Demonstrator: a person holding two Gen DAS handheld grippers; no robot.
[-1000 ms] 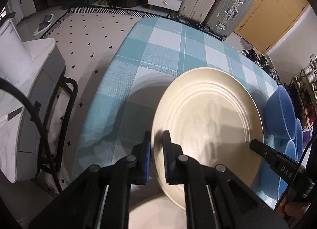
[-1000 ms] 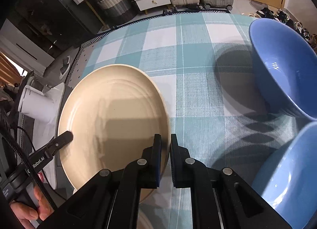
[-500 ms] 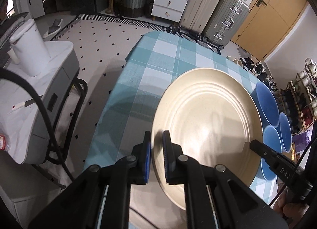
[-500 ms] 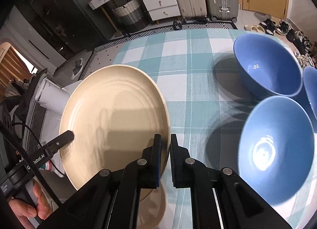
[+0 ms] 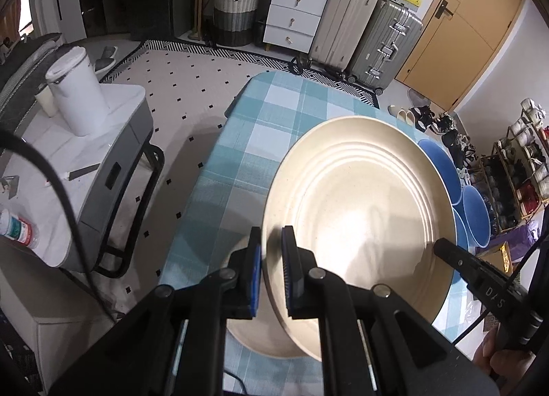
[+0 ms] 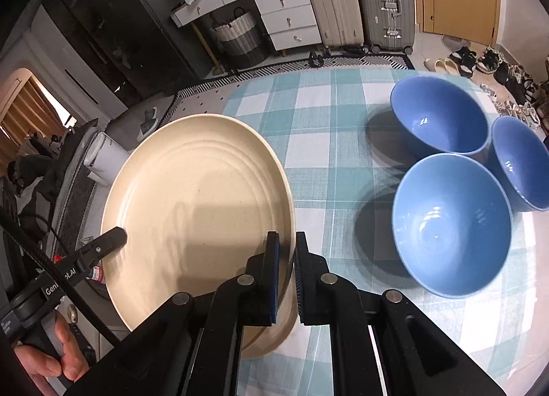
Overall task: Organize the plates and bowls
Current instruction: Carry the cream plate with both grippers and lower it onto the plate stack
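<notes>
Both grippers' fingers (image 5: 271,269) (image 6: 286,276) pinch the cream plate (image 5: 357,224) by opposite rims, held above the tabletop (image 6: 329,142); next, probably stacking onto the plate beneath (image 5: 254,334).

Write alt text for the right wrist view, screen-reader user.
The right gripper is shut on the near rim of a cream plate, held above a teal checked tablecloth; the left gripper clamps its opposite rim. Three blue bowls sit clustered to the right.

Left gripper (image 5: 271,269) fingers clamped (angled downward), right gripper (image 6: 286,276) likewise
</notes>
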